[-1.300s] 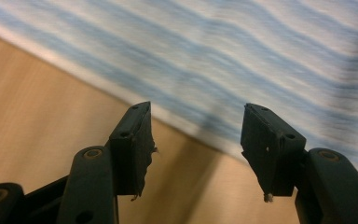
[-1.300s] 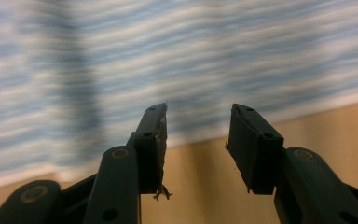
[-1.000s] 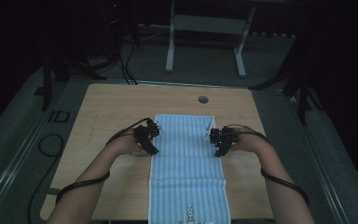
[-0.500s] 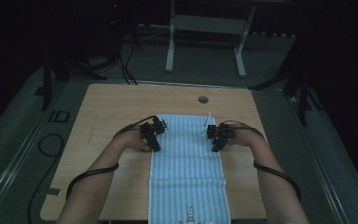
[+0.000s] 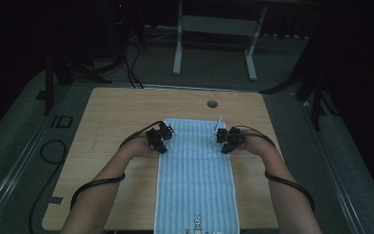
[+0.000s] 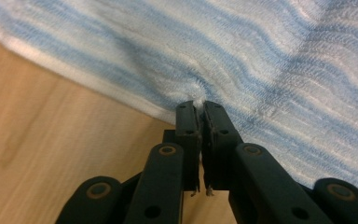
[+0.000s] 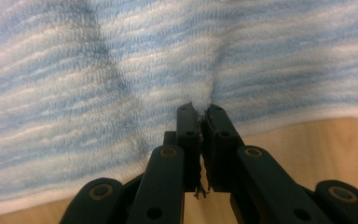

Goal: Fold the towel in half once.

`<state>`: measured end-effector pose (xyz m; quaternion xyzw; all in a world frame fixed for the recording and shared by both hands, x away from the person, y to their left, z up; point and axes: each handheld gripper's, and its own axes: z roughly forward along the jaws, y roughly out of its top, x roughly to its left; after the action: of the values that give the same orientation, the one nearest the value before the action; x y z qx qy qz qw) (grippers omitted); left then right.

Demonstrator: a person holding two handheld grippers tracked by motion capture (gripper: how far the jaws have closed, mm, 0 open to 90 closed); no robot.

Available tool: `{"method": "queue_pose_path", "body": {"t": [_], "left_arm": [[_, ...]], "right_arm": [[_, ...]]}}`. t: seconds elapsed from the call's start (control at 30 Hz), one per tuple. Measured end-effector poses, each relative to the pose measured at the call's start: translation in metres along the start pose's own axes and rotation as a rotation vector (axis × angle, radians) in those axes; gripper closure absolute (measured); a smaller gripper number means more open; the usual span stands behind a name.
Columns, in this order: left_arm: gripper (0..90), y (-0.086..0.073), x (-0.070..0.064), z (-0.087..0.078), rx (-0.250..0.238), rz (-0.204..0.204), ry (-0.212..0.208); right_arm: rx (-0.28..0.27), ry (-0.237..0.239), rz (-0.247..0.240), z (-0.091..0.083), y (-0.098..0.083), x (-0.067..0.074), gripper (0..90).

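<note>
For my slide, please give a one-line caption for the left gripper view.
Left gripper shut on the edge of a blue-and-white striped cloth towel, lying on a light wooden table.

A towel (image 5: 197,180) lies lengthwise on the table (image 5: 117,122), its near end at the person's edge. The left gripper (image 5: 163,141) sits at its left edge, the right gripper (image 5: 222,141) at its right edge, opposite each other.

The blue-and-white striped towel (image 5: 195,180) lay flat lengthwise down the middle of the wooden table, its near end with a small rabbit motif at the table's near edge, both long edges pinched into small puckers.
</note>
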<state>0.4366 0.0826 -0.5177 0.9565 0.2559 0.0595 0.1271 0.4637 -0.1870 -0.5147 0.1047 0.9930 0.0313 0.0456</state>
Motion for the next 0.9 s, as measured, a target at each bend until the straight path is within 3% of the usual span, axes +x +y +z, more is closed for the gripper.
{"method": "queue_pose_path", "body": {"t": [0.17,0.27,0.37,0.43,0.47,0.53,0.67,0.77,0.9], "left_arm": [[86.7,0.001,0.009,-0.008,-0.037,-0.053,0.053],[86.6,-0.001,0.01,-0.017,-0.062,-0.062,0.045],[86.5,-0.006,0.006,-0.03,-0.095,-0.059,0.037],[86.4,-0.009,0.0,-0.04,-0.108,-0.028,0.058],[86.4,-0.011,-0.002,-0.045,-0.11,-0.025,0.048],[86.3,-0.014,-0.011,-0.056,-0.119,0.014,0.076],[86.1,-0.024,-0.027,-0.071,-0.13,0.026,0.036],[85.8,-0.034,-0.043,-0.069,-0.11,0.043,-0.001],[85.0,-0.046,-0.064,-0.054,-0.054,0.113,-0.039]], "right_arm": [[-0.018,-0.049,0.02,-0.011,0.002,-0.009,85.7],[-0.047,-0.053,0.029,-0.023,0.001,-0.01,85.7],[-0.042,-0.051,0.004,-0.033,0.001,-0.003,85.6],[-0.046,-0.051,-0.021,-0.041,-0.001,0.006,85.6],[-0.055,-0.049,-0.023,-0.046,-0.002,0.009,85.6],[-0.075,-0.056,-0.035,-0.056,-0.005,0.017,85.6],[-0.112,-0.068,-0.056,-0.069,-0.014,0.037,85.5],[-0.126,-0.062,-0.077,-0.069,-0.02,0.056,85.0],[-0.105,-0.02,-0.121,-0.054,-0.025,0.08,84.6]]}}
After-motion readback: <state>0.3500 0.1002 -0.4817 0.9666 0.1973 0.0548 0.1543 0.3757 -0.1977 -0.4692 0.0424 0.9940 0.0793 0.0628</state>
